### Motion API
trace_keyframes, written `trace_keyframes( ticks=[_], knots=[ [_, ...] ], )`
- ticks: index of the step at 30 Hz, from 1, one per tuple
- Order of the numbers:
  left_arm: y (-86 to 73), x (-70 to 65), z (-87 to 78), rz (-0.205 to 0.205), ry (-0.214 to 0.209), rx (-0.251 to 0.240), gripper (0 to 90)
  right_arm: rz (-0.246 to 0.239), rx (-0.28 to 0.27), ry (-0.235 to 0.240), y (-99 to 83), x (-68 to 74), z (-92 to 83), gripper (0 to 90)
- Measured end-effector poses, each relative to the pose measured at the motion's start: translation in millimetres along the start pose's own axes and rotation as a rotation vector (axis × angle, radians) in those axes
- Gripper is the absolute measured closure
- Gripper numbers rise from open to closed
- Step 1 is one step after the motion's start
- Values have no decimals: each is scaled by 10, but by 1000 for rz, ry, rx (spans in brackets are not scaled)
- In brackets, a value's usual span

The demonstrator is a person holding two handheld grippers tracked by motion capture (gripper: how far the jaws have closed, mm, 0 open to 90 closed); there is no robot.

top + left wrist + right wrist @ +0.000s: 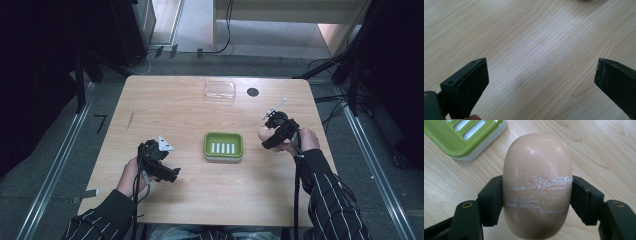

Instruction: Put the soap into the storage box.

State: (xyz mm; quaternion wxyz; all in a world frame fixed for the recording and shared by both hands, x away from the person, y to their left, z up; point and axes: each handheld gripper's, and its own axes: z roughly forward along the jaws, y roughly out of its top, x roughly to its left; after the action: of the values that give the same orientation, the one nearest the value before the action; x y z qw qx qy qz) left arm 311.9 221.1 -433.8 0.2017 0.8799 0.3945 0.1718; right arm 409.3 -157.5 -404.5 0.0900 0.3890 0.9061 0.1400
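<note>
The right gripper (537,197) clamps its 2 black jaws on the sides of a smooth peach-coloured oval soap bar (537,185), scuffed with white lines, whose lower end is cut off by the frame edge. It hangs just right of the green slotted plastic soap dish (223,146) on the pale wooden table (190,107). Left of that dish, the left gripper (541,82) is spread wide over bare wood, empty; beyond the dish sits a clear plastic lid (220,90), hard to make out.

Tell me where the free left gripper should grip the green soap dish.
Probably across the short width of the green soap dish, from above: it lies flat, its long raised rims are exposed, and the open left gripper is beside it. The right gripper holds the soap.
</note>
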Motion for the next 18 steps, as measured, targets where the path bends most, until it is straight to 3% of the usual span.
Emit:
trace_keyframes(
  ticks=[18],
  knots=[
    [-3, 5, 2, 2, 2, 3, 1, -57, -40, 4, 195, 87, -50, 334]
  ],
)
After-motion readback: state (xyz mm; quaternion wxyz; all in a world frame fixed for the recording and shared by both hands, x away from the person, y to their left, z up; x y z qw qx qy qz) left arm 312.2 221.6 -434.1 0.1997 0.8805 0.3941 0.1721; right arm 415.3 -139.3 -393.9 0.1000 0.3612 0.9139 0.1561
